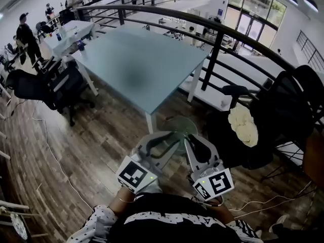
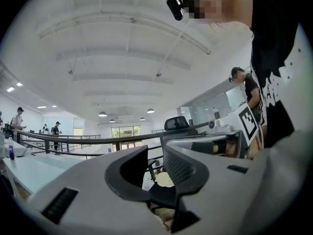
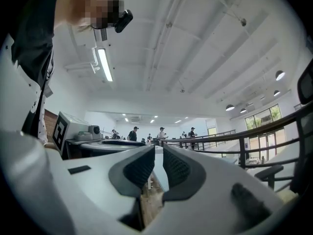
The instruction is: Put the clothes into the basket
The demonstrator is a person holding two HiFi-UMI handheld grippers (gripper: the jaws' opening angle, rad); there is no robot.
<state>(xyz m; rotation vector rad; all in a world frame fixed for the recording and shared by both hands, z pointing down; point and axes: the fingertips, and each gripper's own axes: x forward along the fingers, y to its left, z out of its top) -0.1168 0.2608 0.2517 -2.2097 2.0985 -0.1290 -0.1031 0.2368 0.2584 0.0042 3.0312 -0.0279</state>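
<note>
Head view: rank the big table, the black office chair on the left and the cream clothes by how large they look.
1. table, by far the largest
2. black office chair
3. cream clothes, plainly the smallest

No two look alike in size.

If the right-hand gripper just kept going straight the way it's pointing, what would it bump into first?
Most likely the near corner of the pale table: it shows straight ahead between the closed jaws of the right gripper. Depth is hard to judge.
</note>
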